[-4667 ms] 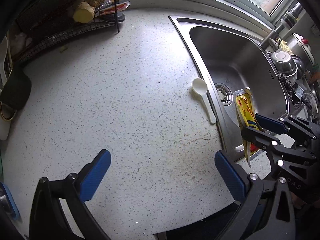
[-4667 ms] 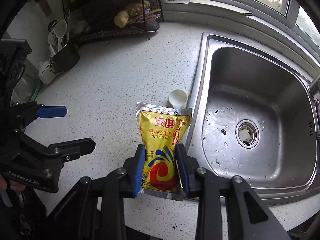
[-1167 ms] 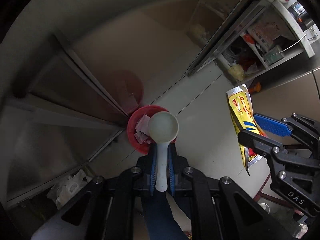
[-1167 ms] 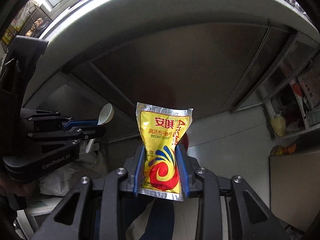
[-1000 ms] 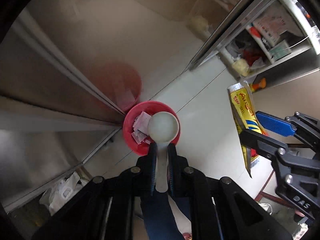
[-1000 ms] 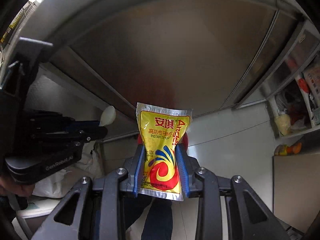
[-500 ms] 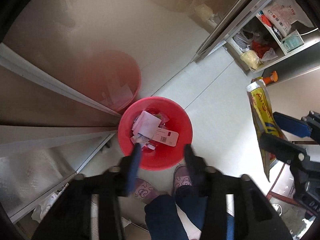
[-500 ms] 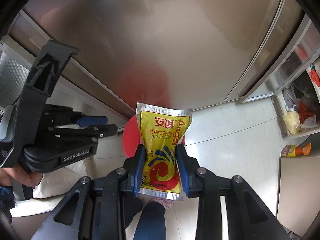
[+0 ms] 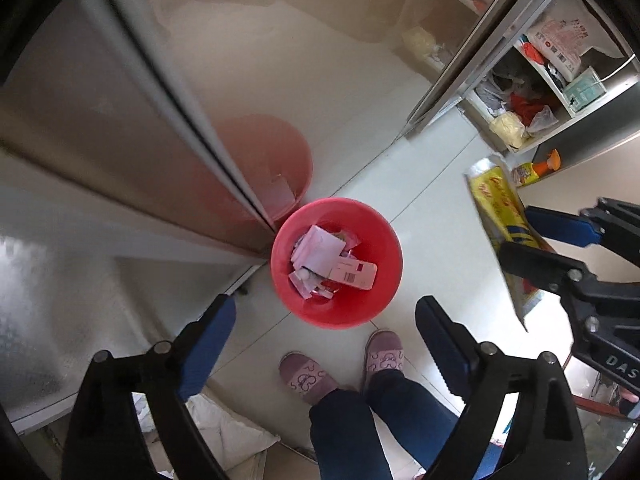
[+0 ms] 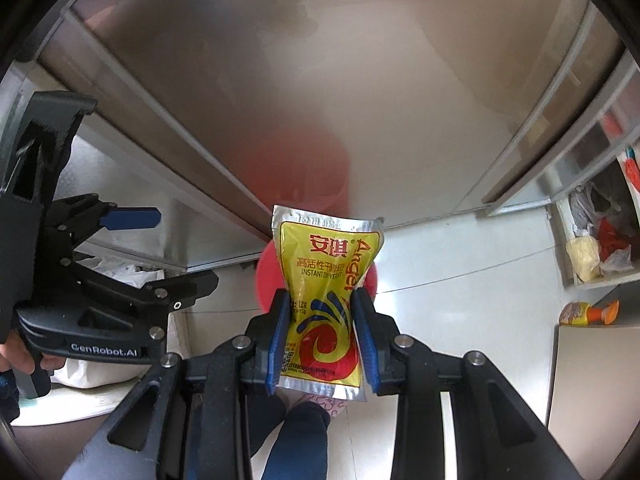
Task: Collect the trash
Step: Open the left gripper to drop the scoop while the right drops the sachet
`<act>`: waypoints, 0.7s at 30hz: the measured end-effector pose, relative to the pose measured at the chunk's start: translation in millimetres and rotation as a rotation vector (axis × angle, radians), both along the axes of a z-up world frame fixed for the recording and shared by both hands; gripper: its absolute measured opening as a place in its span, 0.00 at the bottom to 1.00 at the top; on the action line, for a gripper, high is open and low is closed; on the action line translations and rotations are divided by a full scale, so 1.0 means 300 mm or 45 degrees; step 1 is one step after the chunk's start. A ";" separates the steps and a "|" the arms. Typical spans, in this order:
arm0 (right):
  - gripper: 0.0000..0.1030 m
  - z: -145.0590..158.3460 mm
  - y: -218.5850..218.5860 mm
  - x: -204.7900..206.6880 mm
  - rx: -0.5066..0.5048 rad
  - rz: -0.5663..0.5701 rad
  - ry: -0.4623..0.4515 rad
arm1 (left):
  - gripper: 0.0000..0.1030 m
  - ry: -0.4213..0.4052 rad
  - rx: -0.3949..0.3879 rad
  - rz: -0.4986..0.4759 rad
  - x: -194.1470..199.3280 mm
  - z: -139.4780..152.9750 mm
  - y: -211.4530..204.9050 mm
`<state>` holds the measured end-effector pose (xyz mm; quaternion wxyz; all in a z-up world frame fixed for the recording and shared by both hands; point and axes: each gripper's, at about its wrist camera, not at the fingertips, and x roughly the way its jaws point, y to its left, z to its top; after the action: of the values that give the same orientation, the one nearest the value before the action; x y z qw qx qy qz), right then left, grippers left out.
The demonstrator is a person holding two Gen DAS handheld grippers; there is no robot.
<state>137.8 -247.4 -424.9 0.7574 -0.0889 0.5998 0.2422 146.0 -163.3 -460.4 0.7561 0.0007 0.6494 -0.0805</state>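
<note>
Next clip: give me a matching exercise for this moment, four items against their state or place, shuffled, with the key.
Items:
1. left gripper
2. right gripper
3. red bin
4. slippers

States:
A. on the floor tiles, just below the bin in the left wrist view
B. jaws opening, nothing between them
C. holds paper scraps and a white box
D. clamped on a yellow yeast packet

Pairs: 1-B, 2-D, 3-C, 4-A

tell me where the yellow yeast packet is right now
The yellow yeast packet is clamped in the right gripper, centre of the right wrist view, above the red bin on the floor; in the left wrist view it's at the right edge.
</note>
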 end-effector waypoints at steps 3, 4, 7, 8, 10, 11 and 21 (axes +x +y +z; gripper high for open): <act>0.30 -0.027 0.029 -0.007 -0.001 0.036 0.004 | 0.88 0.025 0.017 0.008 -0.020 -0.025 0.020; 0.30 -0.040 0.037 -0.007 -0.002 0.043 0.011 | 0.88 0.036 0.022 0.011 -0.025 -0.034 0.027; 0.30 -0.081 0.060 -0.013 -0.005 0.062 0.024 | 0.88 0.041 0.027 0.039 -0.041 -0.057 0.052; 0.30 -0.095 0.067 -0.013 -0.006 0.070 0.027 | 0.88 0.038 0.016 0.051 -0.047 -0.063 0.060; 0.30 -0.127 0.072 -0.012 0.000 0.088 0.031 | 0.88 0.029 0.002 0.077 -0.053 -0.078 0.074; 0.30 -0.144 0.072 -0.002 -0.001 0.097 0.032 | 0.88 0.025 -0.004 0.087 -0.054 -0.085 0.081; 0.32 -0.237 0.120 0.003 -0.013 0.132 0.022 | 0.88 0.029 0.017 0.094 -0.048 -0.163 0.106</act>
<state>138.8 -211.5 -495.9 0.7381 -0.1215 0.6021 0.2790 131.6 -131.5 -509.1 0.7512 -0.0192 0.6580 -0.0481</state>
